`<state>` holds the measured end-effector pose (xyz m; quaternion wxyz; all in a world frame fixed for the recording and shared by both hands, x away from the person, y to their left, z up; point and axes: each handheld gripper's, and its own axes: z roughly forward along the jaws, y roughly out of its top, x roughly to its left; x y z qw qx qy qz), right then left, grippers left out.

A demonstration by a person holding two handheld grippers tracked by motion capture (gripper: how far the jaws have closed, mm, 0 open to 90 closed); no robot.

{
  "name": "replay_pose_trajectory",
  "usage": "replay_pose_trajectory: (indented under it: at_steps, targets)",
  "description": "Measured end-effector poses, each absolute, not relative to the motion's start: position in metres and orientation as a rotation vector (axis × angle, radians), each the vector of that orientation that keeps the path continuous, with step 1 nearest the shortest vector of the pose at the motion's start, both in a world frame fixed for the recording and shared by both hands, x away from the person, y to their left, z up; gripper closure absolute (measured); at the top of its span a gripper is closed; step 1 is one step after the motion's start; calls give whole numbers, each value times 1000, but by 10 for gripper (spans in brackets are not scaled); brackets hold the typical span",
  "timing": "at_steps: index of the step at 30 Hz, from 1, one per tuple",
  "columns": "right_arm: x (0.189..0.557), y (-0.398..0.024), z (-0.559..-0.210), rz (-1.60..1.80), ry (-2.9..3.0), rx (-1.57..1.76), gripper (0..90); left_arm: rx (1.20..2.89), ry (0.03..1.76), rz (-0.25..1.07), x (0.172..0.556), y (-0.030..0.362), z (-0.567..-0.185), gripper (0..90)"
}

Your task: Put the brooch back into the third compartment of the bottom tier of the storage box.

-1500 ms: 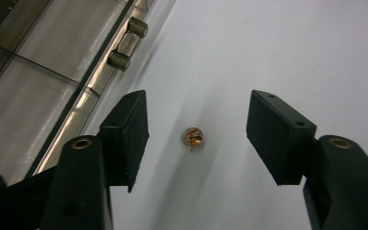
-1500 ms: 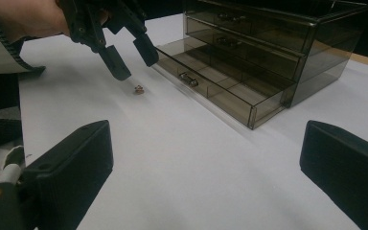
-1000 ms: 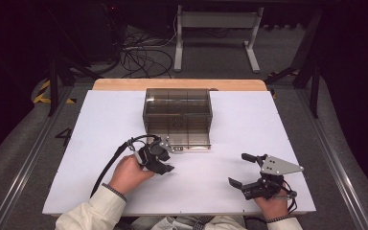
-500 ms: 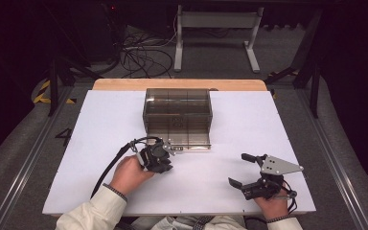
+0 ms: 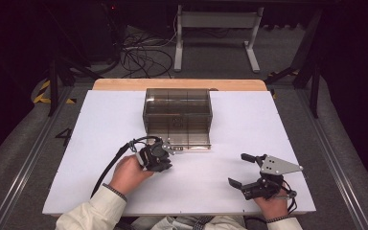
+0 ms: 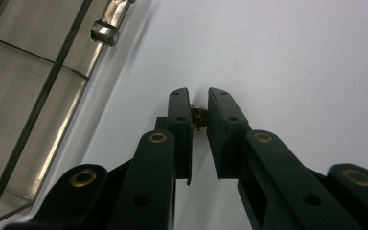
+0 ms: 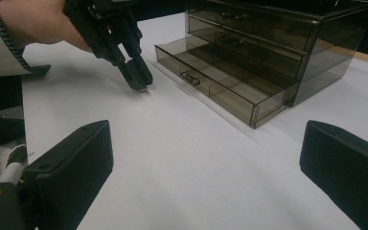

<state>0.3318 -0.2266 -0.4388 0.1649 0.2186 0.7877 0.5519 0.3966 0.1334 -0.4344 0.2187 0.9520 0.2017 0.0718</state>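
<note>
A smoky clear drawer box (image 5: 177, 115) stands at the table's back middle, its bottom drawer (image 7: 220, 86) pulled out, with a metal handle (image 6: 105, 31). My left gripper (image 5: 165, 166) tilts down to the white table just in front of that drawer. Its jaws have just been closing and now pinch a small dark brownish item (image 6: 200, 117) on the table surface. The left gripper (image 7: 141, 84) also appears in the right gripper view, tips on the table. My right gripper (image 5: 238, 169) rests open near the front right, nothing between its jaws.
The white table (image 5: 100, 124) has a wooden strip (image 5: 124, 85) along its far edge. Behind the table are cables (image 5: 143, 52) on the floor and a metal stand (image 5: 215, 28). Open white surface lies left and right of the box.
The left gripper's jaws have drawn together over the spot in front of the drawer. Both hands have stayed where they were.
</note>
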Motion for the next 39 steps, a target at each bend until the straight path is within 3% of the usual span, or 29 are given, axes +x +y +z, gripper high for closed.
replay_pose_trajectory:
  at_steps: [39]
  targets:
    - [332,-227,-439,1571,2243,623,50,2116,553,178,391,172,-401,807]
